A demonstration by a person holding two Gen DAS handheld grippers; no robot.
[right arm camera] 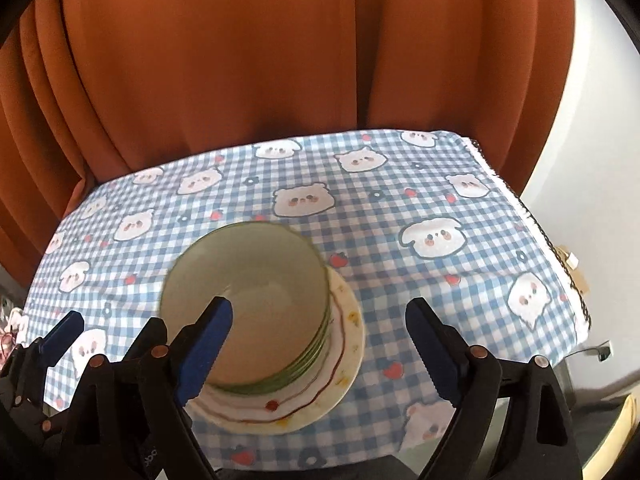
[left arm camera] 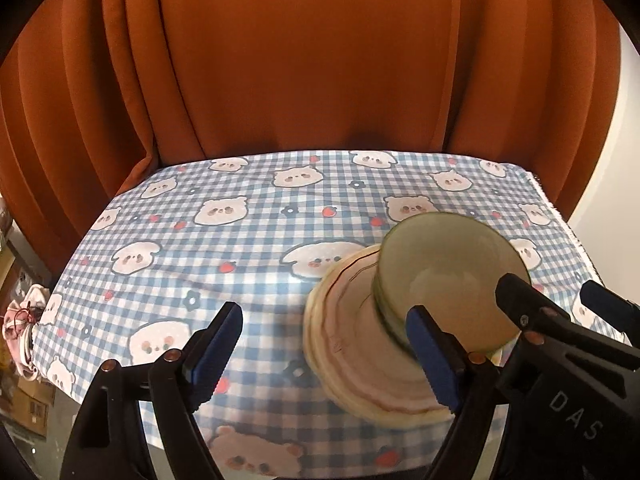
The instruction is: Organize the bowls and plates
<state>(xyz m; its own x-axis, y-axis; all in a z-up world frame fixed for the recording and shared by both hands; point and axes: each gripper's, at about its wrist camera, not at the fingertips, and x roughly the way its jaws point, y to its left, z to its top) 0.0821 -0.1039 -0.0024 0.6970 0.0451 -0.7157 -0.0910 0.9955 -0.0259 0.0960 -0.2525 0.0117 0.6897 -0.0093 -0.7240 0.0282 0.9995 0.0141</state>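
An orange curtain (left arm camera: 300, 60) hangs behind the checked bench (left arm camera: 240, 240). Near its front edge a plate stack (right arm camera: 344, 364) carries nested green bowls (right arm camera: 248, 296). Both tongs are spread and empty: the left tongs (left arm camera: 324, 356) stand left of the stack, the right tongs (right arm camera: 320, 356) straddle it and are nearer.

Both wrist cameras look steeply down and forward at the bowl stack (left arm camera: 448, 280) on the checked worktop (left arm camera: 248, 264), facing the orange curtain (left arm camera: 304, 60) behind it. The left view sits close on the stack's left, the right view close on its right (right arm camera: 248, 300). They share stack, cloth and curtain.
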